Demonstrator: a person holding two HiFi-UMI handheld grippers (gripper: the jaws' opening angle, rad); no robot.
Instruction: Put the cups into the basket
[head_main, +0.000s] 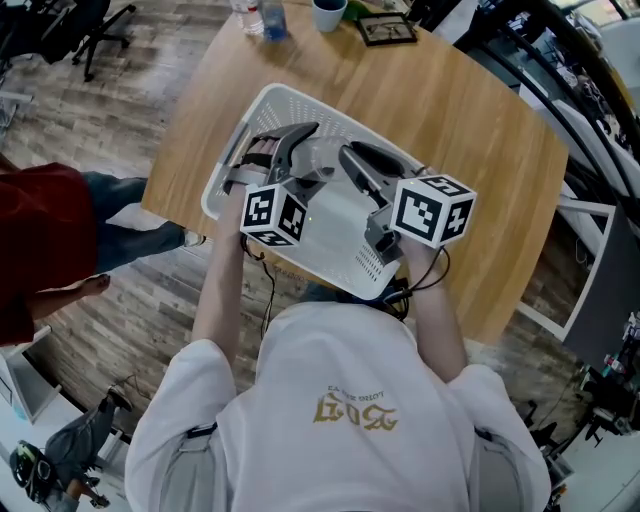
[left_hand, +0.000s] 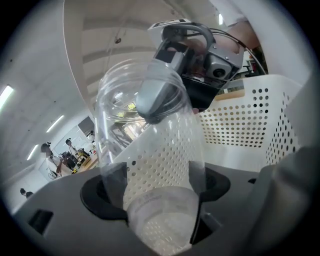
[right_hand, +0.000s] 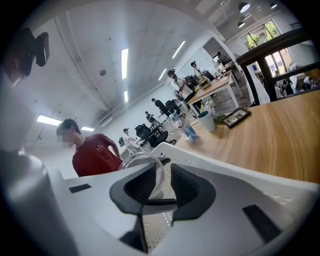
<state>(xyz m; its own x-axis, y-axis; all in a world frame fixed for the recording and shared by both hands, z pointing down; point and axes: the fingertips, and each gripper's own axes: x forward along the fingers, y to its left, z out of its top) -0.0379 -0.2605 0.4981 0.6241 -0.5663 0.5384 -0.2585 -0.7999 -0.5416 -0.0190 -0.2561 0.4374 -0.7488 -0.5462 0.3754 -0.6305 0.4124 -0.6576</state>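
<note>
Fingers of L gripper (left_hand: 156, 187) are squeezing see-through plastic cup (left_hand: 150, 150) low down; R gripper (right_hand: 166, 182) fingers are pinching its rim, over white holey plastic basket (left_hand: 245, 120). Cup's looking light, bendy, slippy: hold gently near bottom.

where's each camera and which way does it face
Head view: on the person's head, looking steeply down at the basket and table; arms, left gripper, right gripper show.
Left gripper view: on the left gripper, facing the basket wall; its jaws grip the clear cup.
Right gripper view: on the right gripper, facing across the table; its jaws hold the clear cup's rim.
Shared: both gripper views show that cup.
</note>
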